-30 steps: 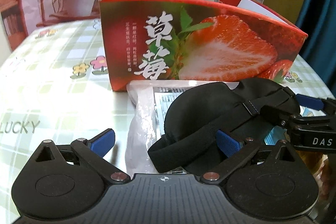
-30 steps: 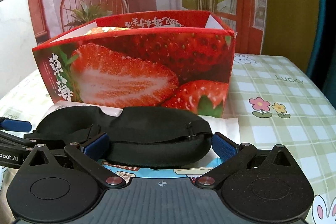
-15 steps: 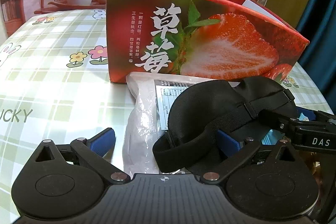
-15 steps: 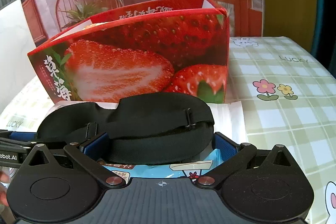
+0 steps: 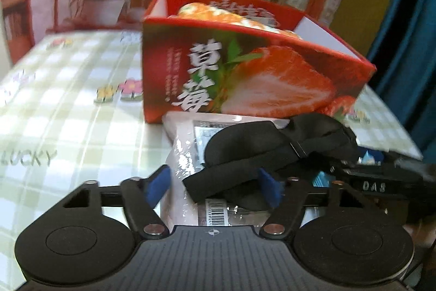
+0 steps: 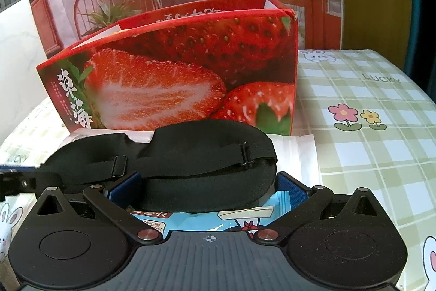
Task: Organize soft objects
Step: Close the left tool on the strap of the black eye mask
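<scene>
the left gripper (image 5: pixel 214 183) has its blue-padded fingers (image 5: pixel 268 186) closing around the near end of a black padded fabric eye mask (image 5: pixel 261 143) and the clear plastic packet (image 5: pixel 185 168) under it; a gap shows beside the left pad, so they are not yet pressing. the right gripper (image 6: pixel 208 187) has its blue-padded fingers (image 6: pixel 124 186) set fairly wide at either side of the mask's (image 6: pixel 177 168) other end, close against it, though whether they squeeze it i cannot tell. a light blue printed wrapper (image 6: pixel 207 217) lies under that end. the mask lies on the packets on the bench (image 6: pixel 368 154), covered in a green checked cloth with flowers, just in front of an open red cardboard strawberry box (image 5: pixel 245 78). inside the box an orange and white soft item (image 5: pixel 215 14) shows above the rim, too blurred to identify.
</scene>
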### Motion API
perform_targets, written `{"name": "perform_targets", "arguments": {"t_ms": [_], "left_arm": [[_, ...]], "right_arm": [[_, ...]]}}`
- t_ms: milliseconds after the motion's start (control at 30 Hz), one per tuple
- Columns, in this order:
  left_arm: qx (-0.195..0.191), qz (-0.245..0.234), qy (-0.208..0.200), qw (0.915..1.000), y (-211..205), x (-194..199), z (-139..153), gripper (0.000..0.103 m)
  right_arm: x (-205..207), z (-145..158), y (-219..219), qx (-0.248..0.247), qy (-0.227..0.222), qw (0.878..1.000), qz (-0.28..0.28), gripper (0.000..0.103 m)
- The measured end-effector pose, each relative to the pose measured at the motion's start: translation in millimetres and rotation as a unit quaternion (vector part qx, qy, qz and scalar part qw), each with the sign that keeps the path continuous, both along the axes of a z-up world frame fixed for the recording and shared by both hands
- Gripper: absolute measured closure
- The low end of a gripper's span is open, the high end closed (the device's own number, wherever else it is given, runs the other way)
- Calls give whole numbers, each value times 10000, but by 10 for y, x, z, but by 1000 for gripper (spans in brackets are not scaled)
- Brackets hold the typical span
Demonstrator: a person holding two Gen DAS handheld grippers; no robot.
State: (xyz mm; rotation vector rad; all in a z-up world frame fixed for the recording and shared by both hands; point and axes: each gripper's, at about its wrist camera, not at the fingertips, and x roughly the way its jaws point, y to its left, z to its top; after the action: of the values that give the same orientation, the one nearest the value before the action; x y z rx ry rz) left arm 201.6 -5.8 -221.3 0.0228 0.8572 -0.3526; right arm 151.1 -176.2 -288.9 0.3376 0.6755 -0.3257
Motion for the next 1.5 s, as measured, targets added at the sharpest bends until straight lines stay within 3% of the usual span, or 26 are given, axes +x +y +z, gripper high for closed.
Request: {"name": "perform_targets", "arguments": {"t_ms": [100, 233, 300, 767, 833, 867, 933, 1367, 1500], "left_arm": [[-60, -260, -66, 9996, -94, -50, 48, 52], [-139, -200, 42, 9997, -75, -2, 1, 53], [-391, -95, 159, 9991, -14, 28, -31, 60], [-841, 116, 315, 9959, 80, 62, -107, 63], [-782, 72, 217, 9967, 56, 53, -98, 73], [-581, 25, 110, 9982, 26, 40, -90, 82], [-381, -68, 3, 9992, 5, 37, -85, 85], [-611, 86, 3, 9981, 179, 105, -208, 86], [-694, 27, -18, 9976, 217, 113, -242, 86]], "right_arm": [[-9, -4, -2, 2, -14, 10000, 2, 0], [-12, -6, -8, 3, -21, 10000, 3, 0], [-13, -8, -13, 5, -30, 10000, 8, 0], [-18, -5, -6, 12, -40, 10000, 10, 0], [-19, -5, -6, 15, -41, 10000, 8, 0], [-20, -4, -7, 18, -43, 10000, 2, 0], [-21, -2, -14, 48, -47, 10000, -1, 0], [-111, 104, -165, 672, -455, 9961, 333, 1], [-110, 146, -186, 756, -557, 9949, 357, 16]]}}
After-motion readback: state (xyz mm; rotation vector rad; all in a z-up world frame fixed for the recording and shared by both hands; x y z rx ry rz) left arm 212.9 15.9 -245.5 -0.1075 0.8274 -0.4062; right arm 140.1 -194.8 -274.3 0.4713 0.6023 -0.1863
